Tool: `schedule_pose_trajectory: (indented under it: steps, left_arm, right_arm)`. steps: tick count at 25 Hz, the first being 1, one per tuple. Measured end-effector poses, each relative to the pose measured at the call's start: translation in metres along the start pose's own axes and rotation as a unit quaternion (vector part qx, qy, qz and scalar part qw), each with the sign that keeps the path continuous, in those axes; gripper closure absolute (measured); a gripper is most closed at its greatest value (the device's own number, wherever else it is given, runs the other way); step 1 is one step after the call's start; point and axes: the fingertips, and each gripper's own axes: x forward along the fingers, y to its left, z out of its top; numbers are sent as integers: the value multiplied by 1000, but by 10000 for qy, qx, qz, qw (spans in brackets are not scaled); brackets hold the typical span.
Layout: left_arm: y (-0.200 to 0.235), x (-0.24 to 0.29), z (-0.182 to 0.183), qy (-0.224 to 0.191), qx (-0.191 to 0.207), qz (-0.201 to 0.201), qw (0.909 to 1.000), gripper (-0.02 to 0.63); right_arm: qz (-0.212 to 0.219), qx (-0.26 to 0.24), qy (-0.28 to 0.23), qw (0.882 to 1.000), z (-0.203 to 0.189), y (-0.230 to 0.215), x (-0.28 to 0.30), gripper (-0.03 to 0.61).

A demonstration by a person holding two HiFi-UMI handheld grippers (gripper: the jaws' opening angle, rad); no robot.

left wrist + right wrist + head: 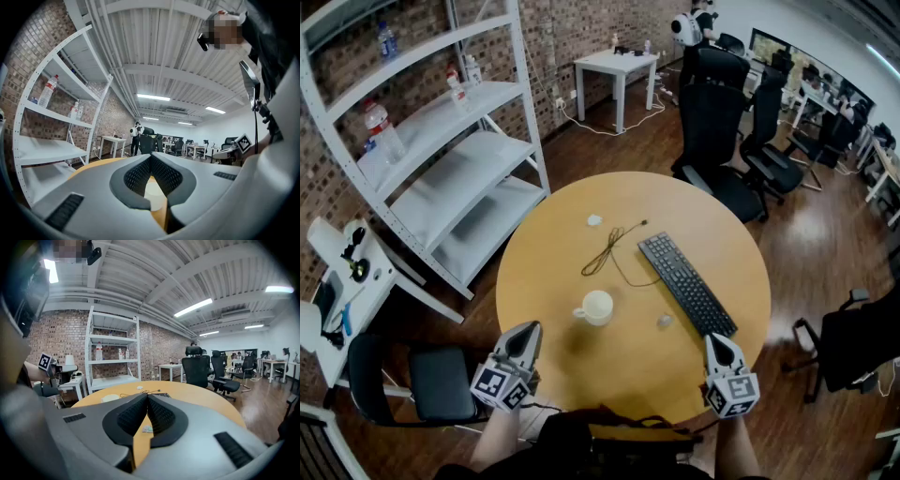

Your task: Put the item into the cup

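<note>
Holding both grippers at the near edge of a round wooden table [722,234], you are at the very start: nothing is picked up yet.

The cup [596,307], a white mug with its handle to the left, stands upright near the middle of the table. The item [664,321], a small pale object too small to identify, lies on the table to the right of the cup. It is apart from the cup, between it and a black keyboard [686,283]. A thin dark cable [614,248] lies beyond the cup, and a small white scrap [594,220] sits farther back.

The left gripper [528,332] is at the near left, with the cup ahead of it and to its right. Its jaws are pressed together at the tips with nothing between them, and the cup shows through the small gap behind the tips in the left gripper view.

The right gripper [715,339] is at the near right, its jaws likewise pressed together and empty. The item lies ahead and a little left of it, showing just below the closed tips in the right gripper view.

The step in hand looks like the approach to the item. The next move likely calls for you to spread the right jaws, reach forward and left, lower them on either side of the item, and pinch it. Because it is small and low, you may need the tips right down at the tabletop.
</note>
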Motion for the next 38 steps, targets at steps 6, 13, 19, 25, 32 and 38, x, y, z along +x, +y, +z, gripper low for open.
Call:
schedule_pose_trajectory:
  steps: [6,13,19,25,32,38]
  left_arm:
    - [7,17,-6,83,69,-48,9999,620]
    - [23,15,-17,383,68,78,9992,620]
    - [30,0,-22,552,-10,232,9982,620]
    - [44,-15,-30,755,-77,281,9967,620]
    - [50,-10,-32,764,-149,141,9969,620]
    - [57,-7,-30,749,-129,34,9971,620]
  right_arm:
    - [473,-168,491,9975,-34,11,61,571]
    - [823,-634,1553,9824,-97,11,123,388]
    - [562,-1030,2429,9629,-146,-1,167,348]
    - [344,-817,2846,9546,-171,-5,179,348]
    - [127,-500,2913,9553,-174,-10,175,465]
    - [149,-645,2260,9719,-144,16,172,480]
